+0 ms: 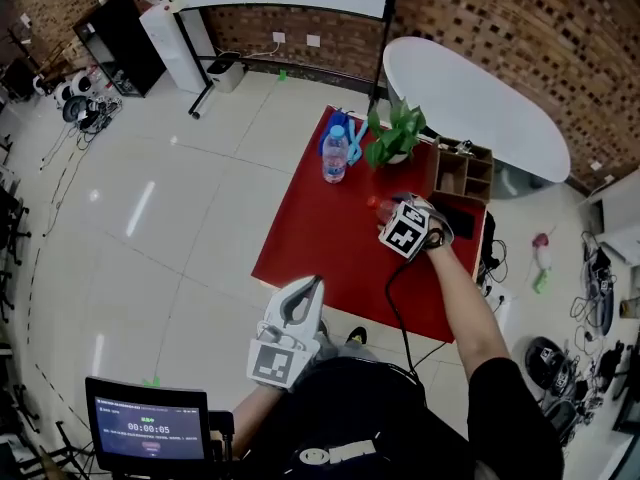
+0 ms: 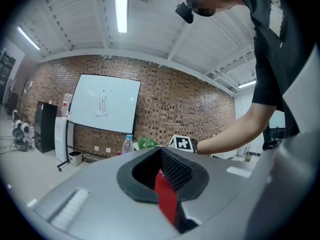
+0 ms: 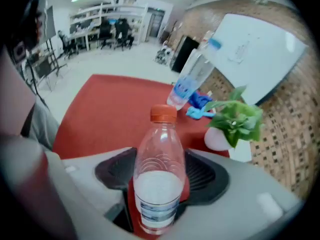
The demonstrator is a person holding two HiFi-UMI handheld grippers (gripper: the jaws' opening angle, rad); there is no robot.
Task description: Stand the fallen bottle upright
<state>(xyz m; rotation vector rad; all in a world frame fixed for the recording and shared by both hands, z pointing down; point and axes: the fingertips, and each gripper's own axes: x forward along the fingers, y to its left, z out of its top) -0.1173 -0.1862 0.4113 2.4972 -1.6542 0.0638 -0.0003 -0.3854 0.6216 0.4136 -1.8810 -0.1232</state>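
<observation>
A clear bottle with an orange cap (image 3: 157,179), part full of white liquid, lies on the red table (image 1: 320,238) with its cap pointing away from the right gripper view's camera. My right gripper (image 3: 160,156) reaches steeply down over it. Its black pads (image 3: 205,176) sit against both sides of the body. In the head view this gripper (image 1: 398,213) covers most of the bottle. My left gripper (image 1: 308,286) is held near the table's front edge, away from the bottle, fingertips together and holding nothing. Its own view (image 2: 162,156) shows only a narrow slit.
A second bottle with a blue cap (image 1: 335,155) stands upright at the table's far side, next to a blue item (image 3: 200,104) and a potted plant (image 1: 395,136). A wooden box (image 1: 463,173) sits at the far right corner. A white oval table (image 1: 470,103) stands behind.
</observation>
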